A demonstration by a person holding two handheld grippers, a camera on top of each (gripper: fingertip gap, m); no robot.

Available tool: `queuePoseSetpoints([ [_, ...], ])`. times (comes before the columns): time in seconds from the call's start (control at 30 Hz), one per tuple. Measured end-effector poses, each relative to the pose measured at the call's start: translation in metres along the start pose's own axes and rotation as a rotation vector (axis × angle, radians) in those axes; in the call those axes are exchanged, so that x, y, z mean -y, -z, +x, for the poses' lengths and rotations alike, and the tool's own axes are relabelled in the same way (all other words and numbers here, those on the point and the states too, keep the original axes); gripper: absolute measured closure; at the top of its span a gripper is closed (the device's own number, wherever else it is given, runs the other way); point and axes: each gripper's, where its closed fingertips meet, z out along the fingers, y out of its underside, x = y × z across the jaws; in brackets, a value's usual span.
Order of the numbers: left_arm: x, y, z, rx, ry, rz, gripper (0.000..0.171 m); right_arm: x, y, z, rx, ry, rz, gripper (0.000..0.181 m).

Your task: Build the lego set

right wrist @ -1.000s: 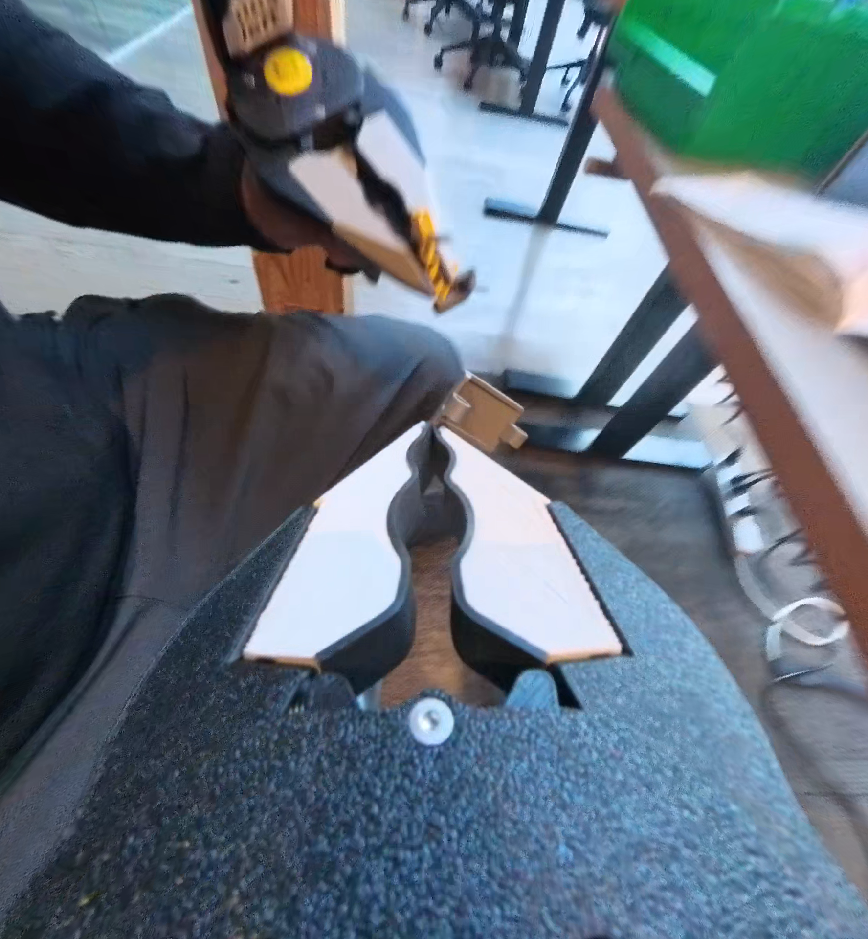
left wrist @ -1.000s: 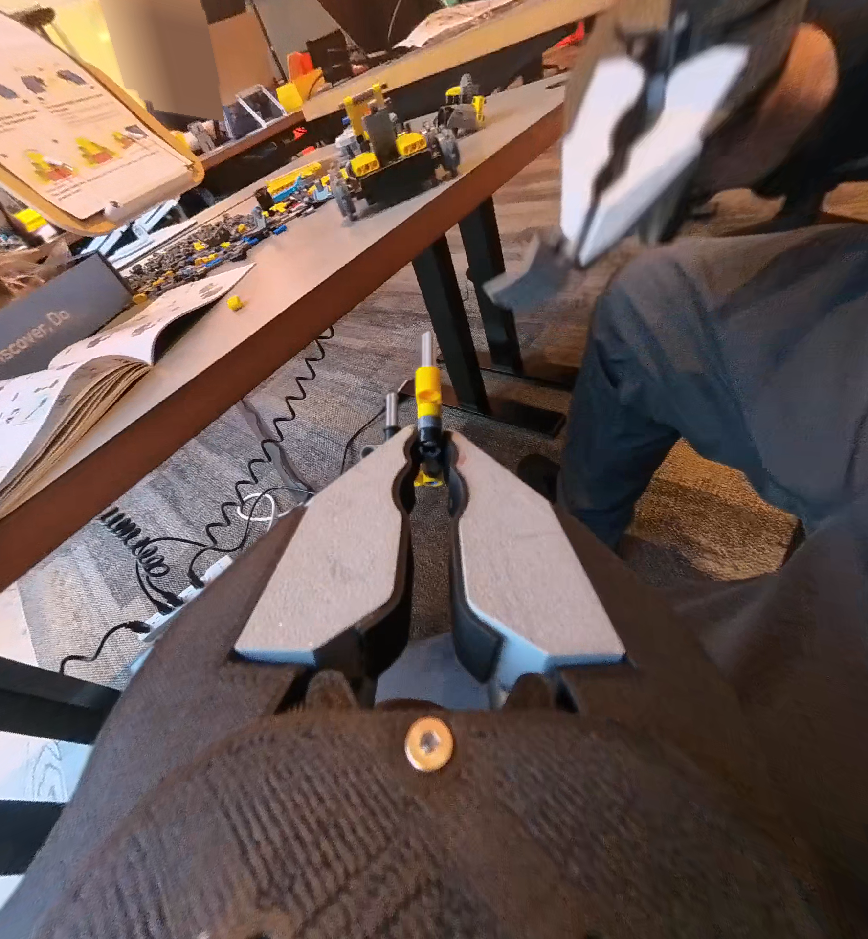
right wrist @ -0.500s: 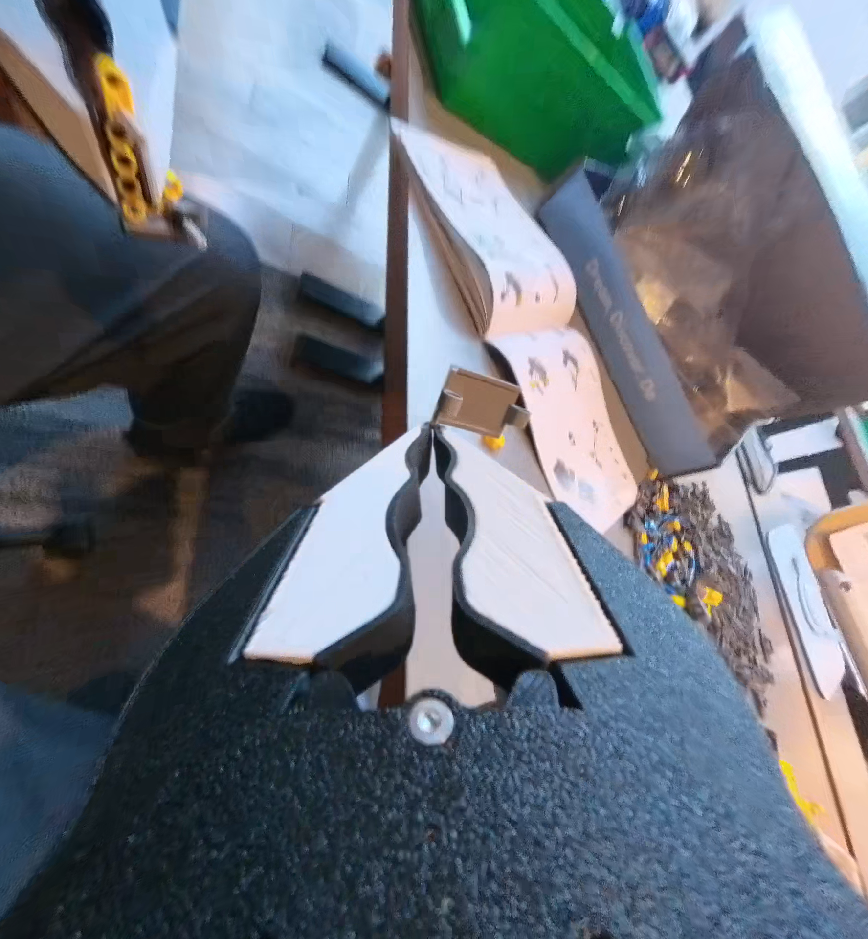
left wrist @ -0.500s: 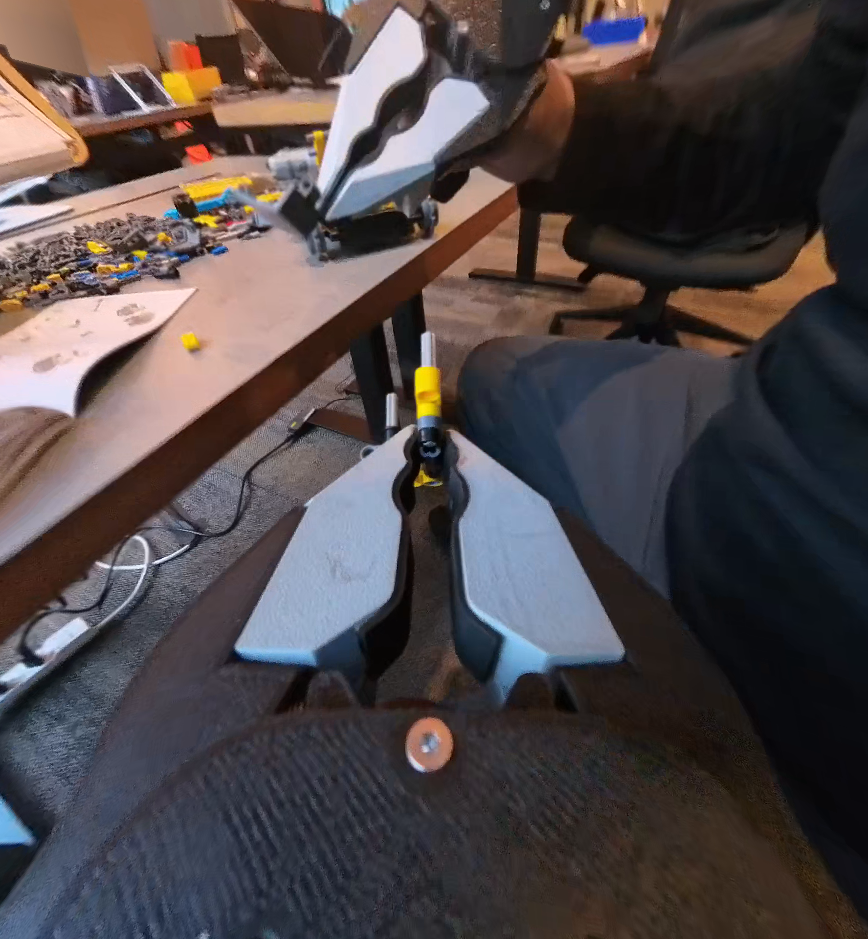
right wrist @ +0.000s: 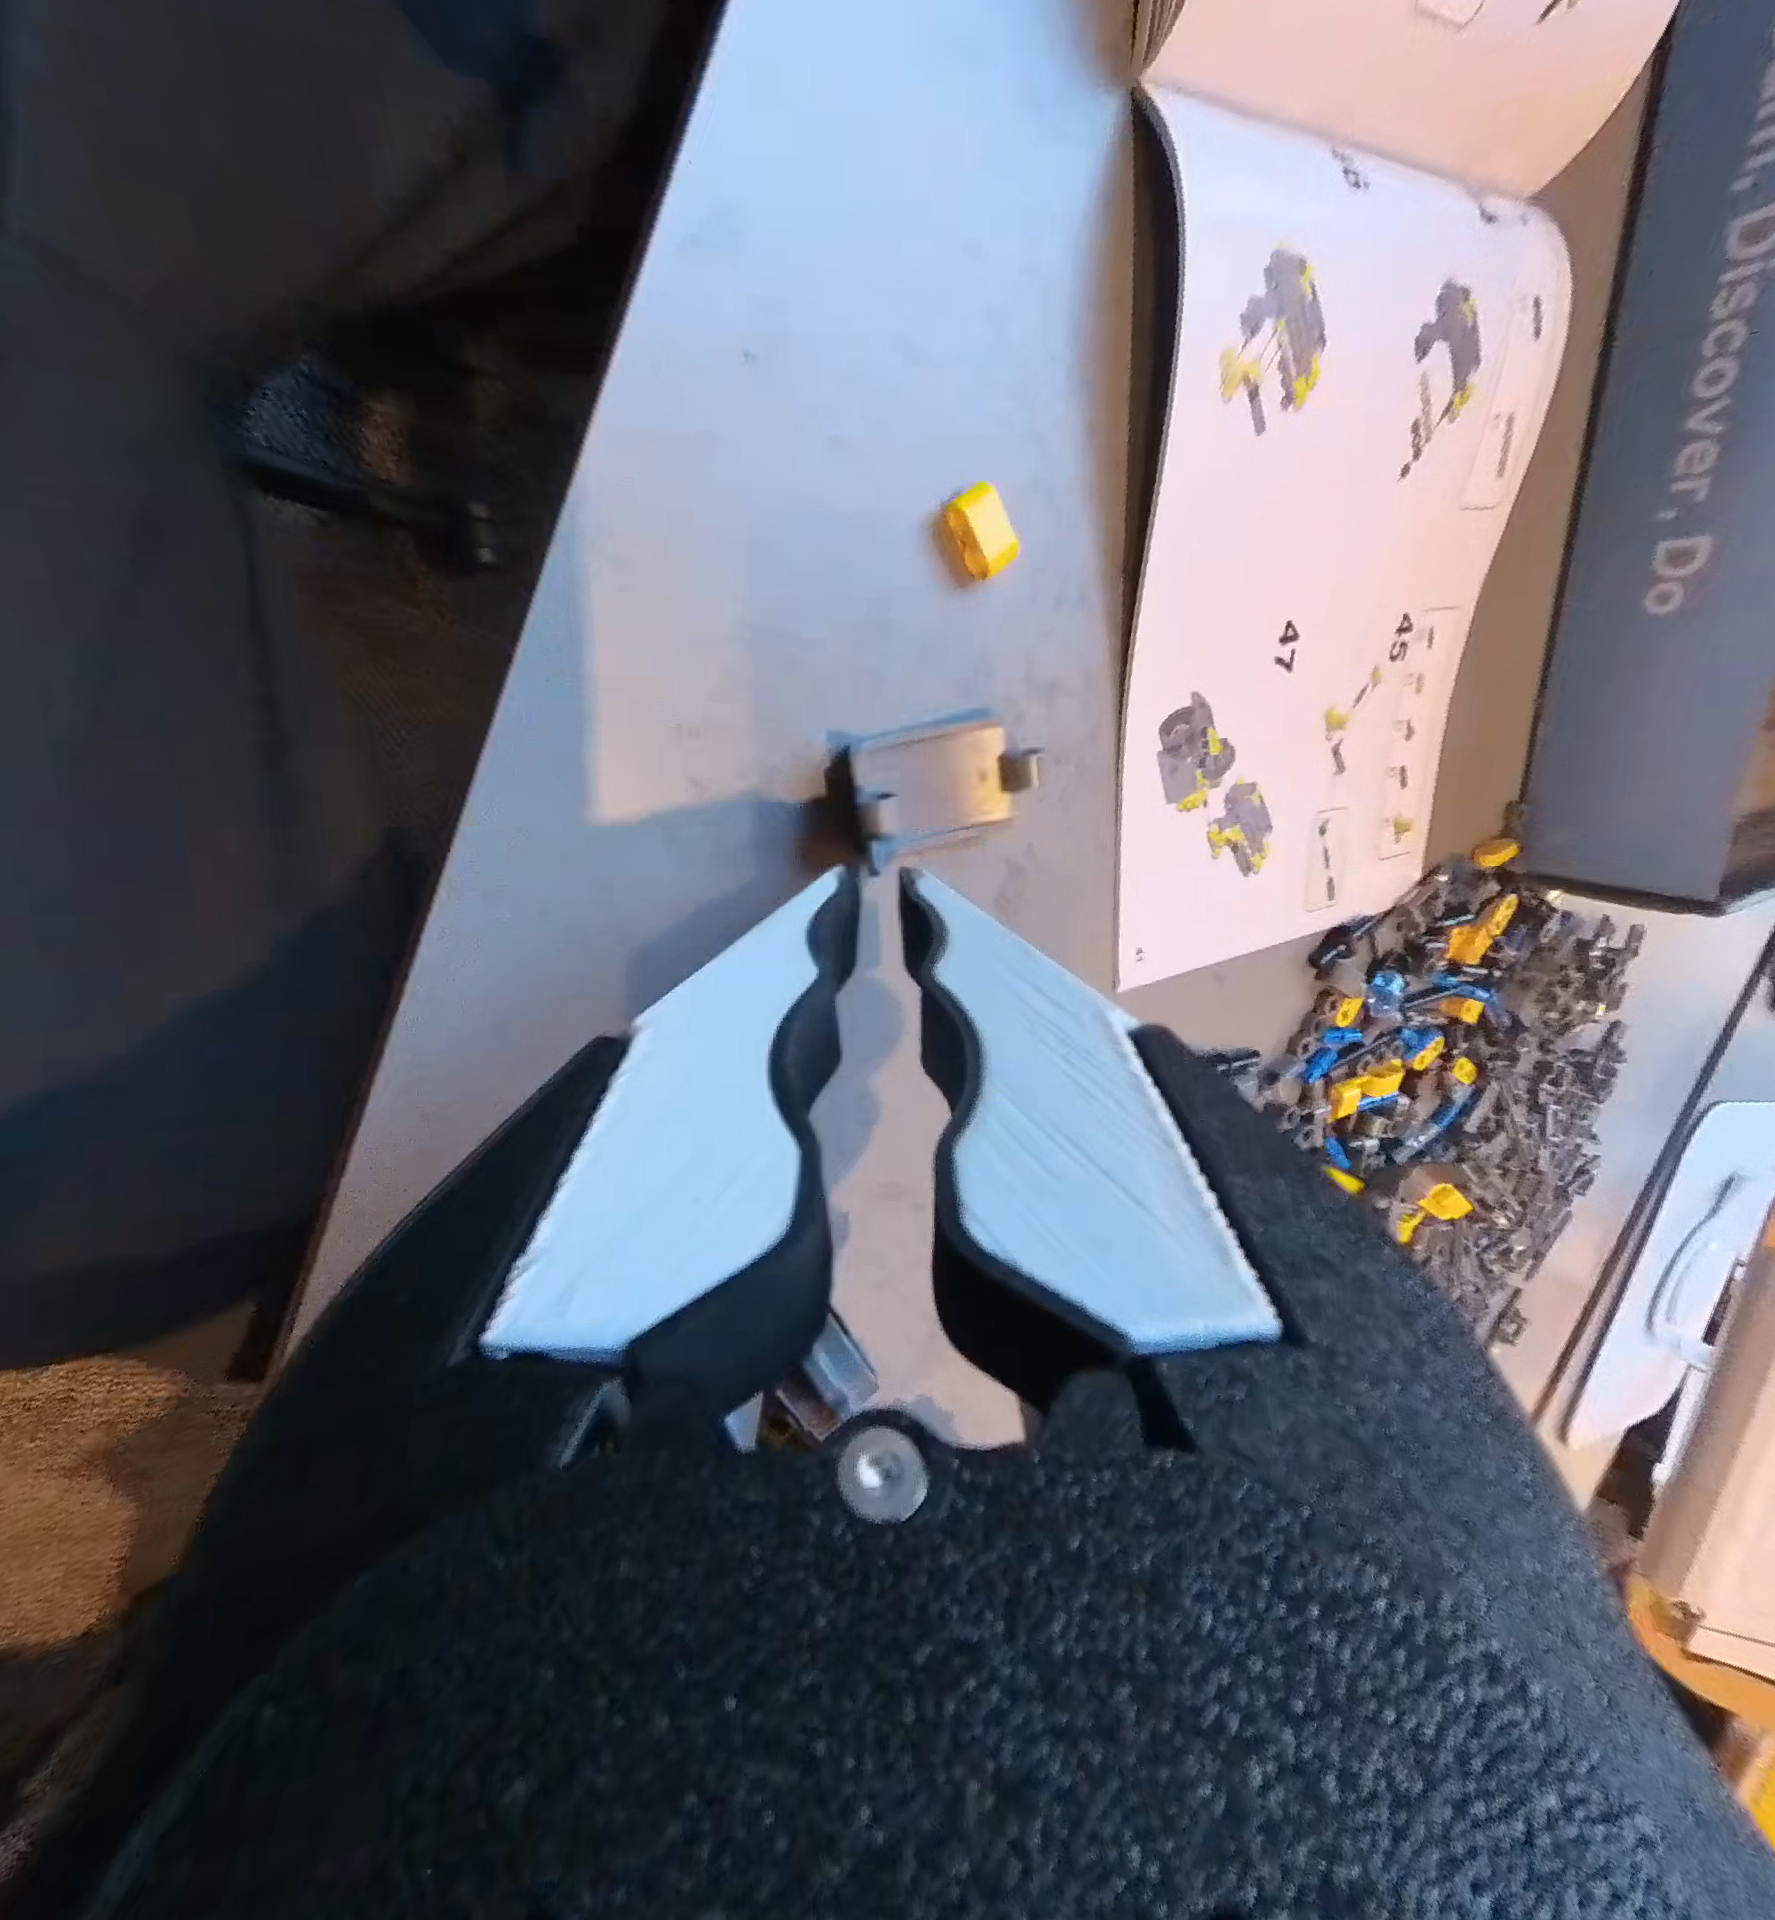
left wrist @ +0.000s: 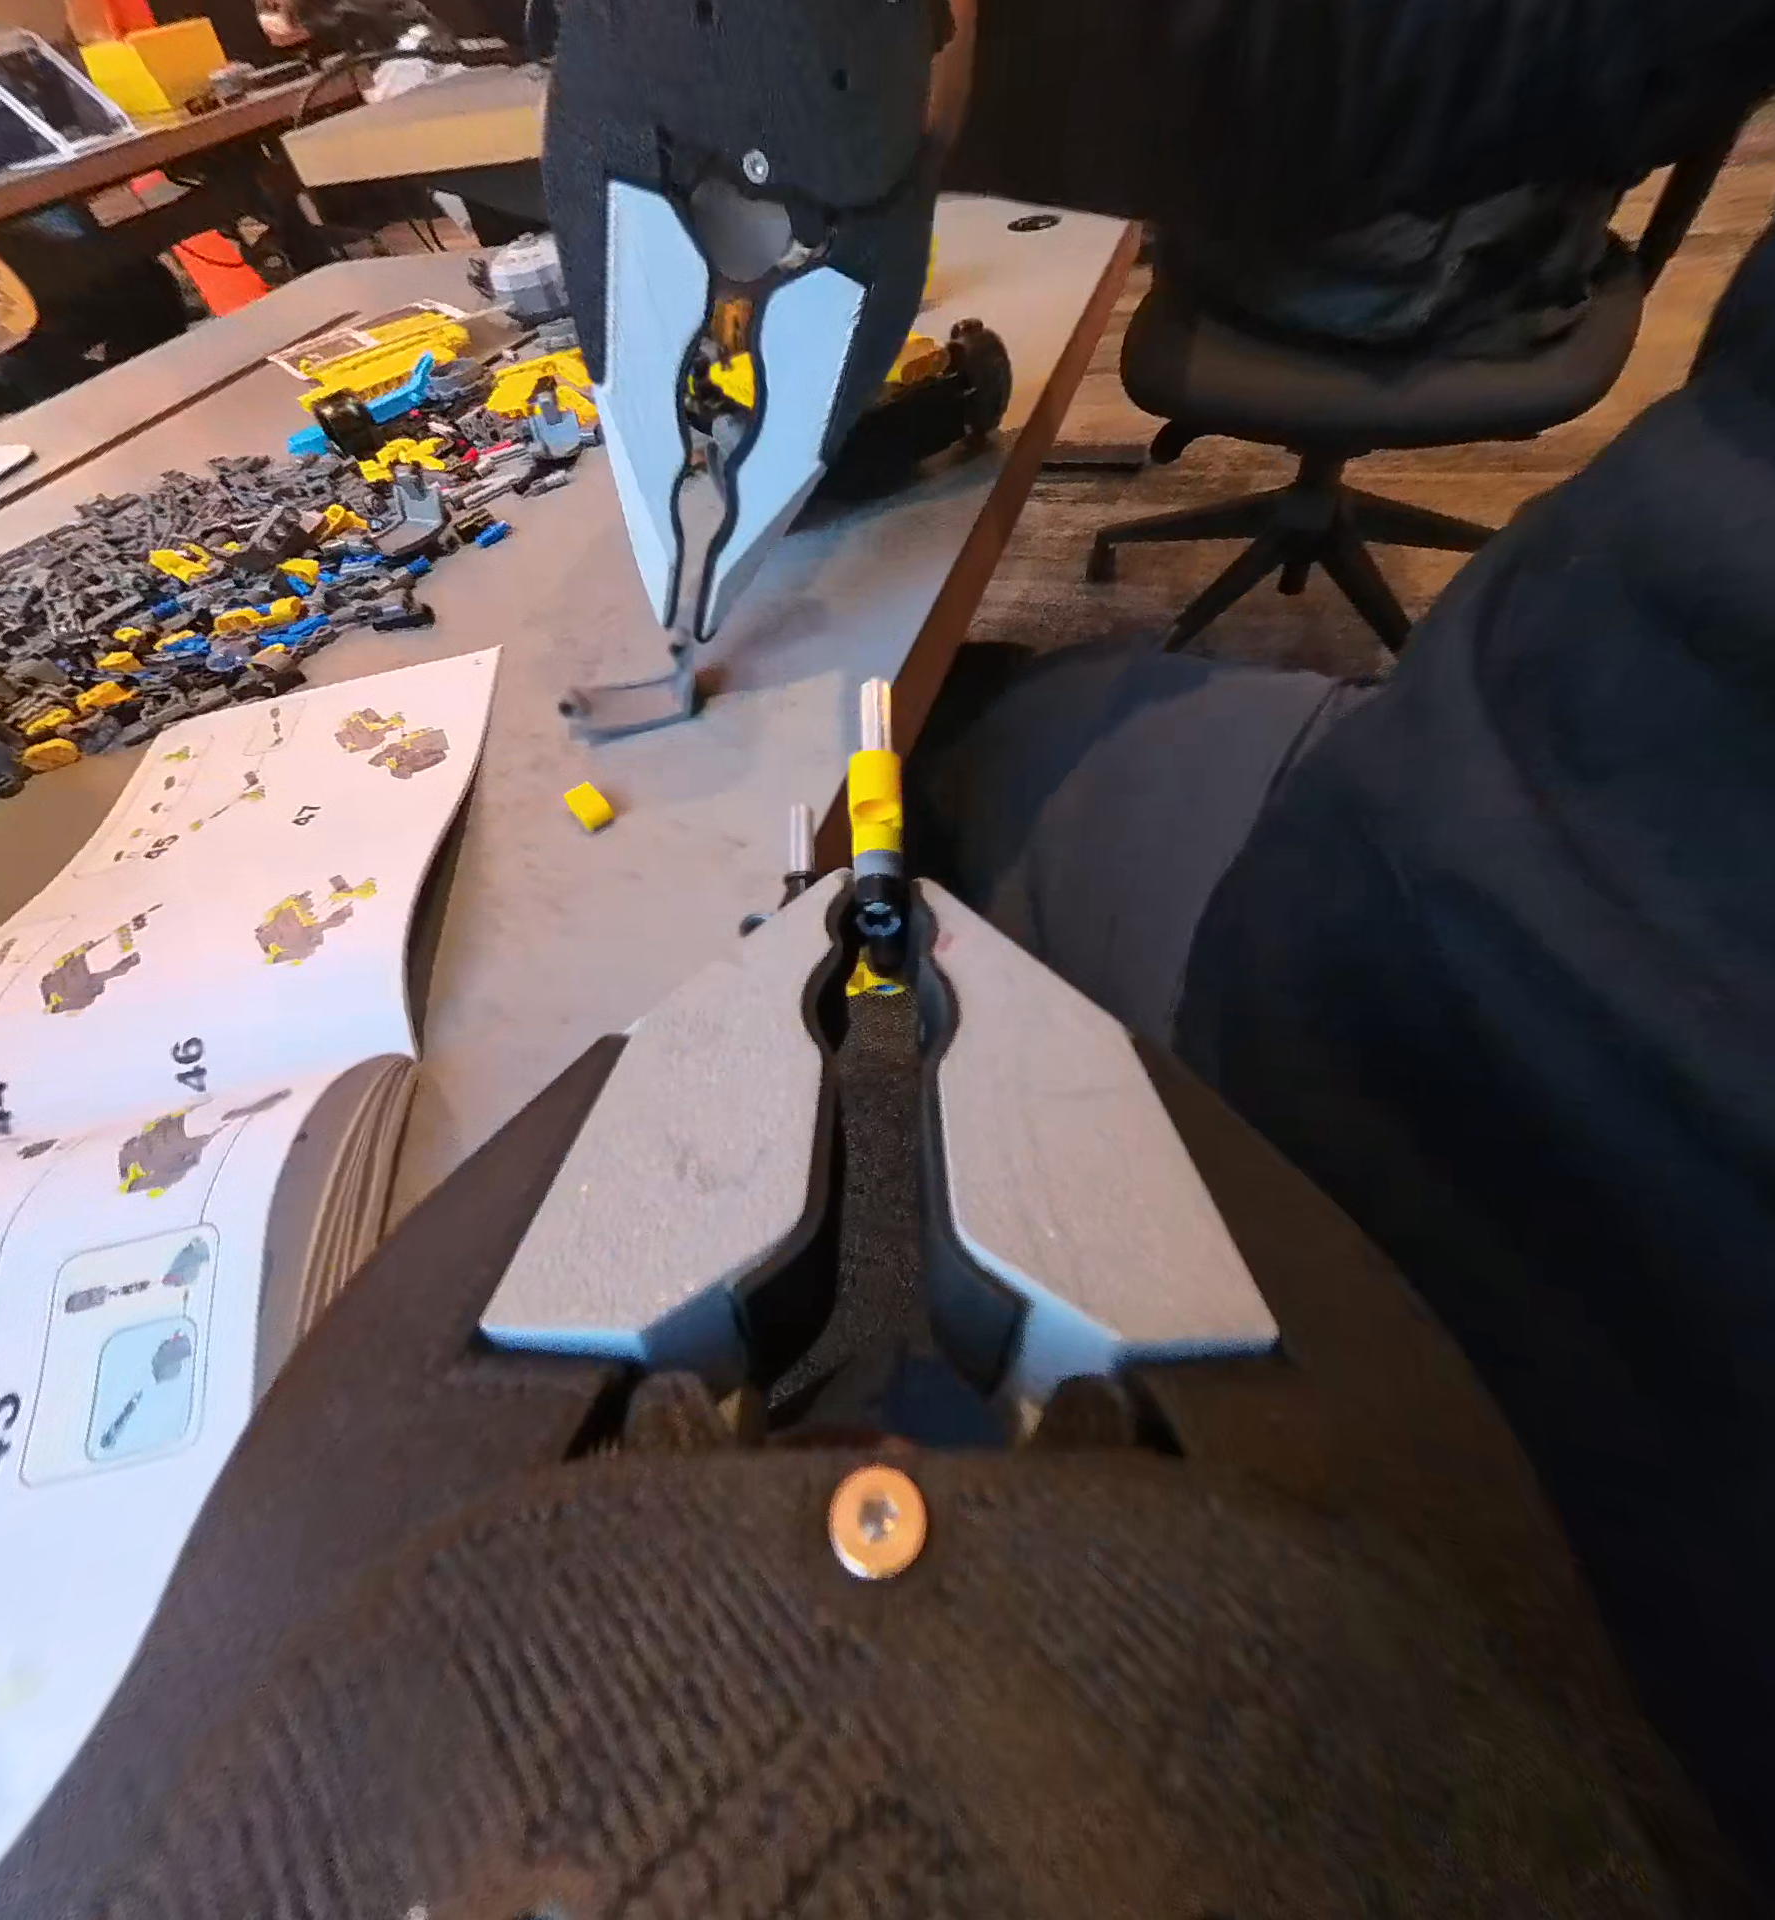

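My left gripper is shut on a small brick assembly: a yellow connector on a grey axle with a black end piece. It holds the assembly above the front edge of the grey table. My right gripper points down at the table with its jaws slightly apart. A flat grey bracket piece lies on the table just beyond its tips. The left wrist view also shows the right gripper above that bracket. A small yellow brick lies close by on the table.
An open instruction booklet lies at the left of the table. Behind it is a pile of dark, yellow and blue parts, and a partly built yellow and black vehicle. A dark box borders the booklet. A person's leg and an office chair are on the right.
My right gripper swung from beside the table to over it, came down and let go of the grey bracket, which now lies on the table. My left gripper rose above table level, still gripping its assembly.
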Motion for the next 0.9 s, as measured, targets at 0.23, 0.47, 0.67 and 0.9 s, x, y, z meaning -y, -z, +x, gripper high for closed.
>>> queuePoseSetpoints([
  [0.23, -0.007, -0.004, -0.019, -0.016, 0.063, 0.020, 0.165, 0.016, 0.013, 0.002, 0.019, -0.196, 0.090, 0.154],
  [0.47, 0.003, -0.002, -0.023, -0.035, 0.165, 0.104, 0.165, 0.013, -0.008, 0.002, 0.033, -0.198, 0.025, 0.153],
  [0.67, -0.013, -0.014, -0.043, 0.047, 0.266, -0.059, 0.166, 0.016, -0.013, -0.006, 0.113, -0.200, 0.036, 0.176],
  [0.9, -0.016, -0.028, -0.042, 0.054, 0.077, -0.153, 0.165, 0.061, 0.010, -0.004, 0.187, -0.393, 0.317, 0.179],
])
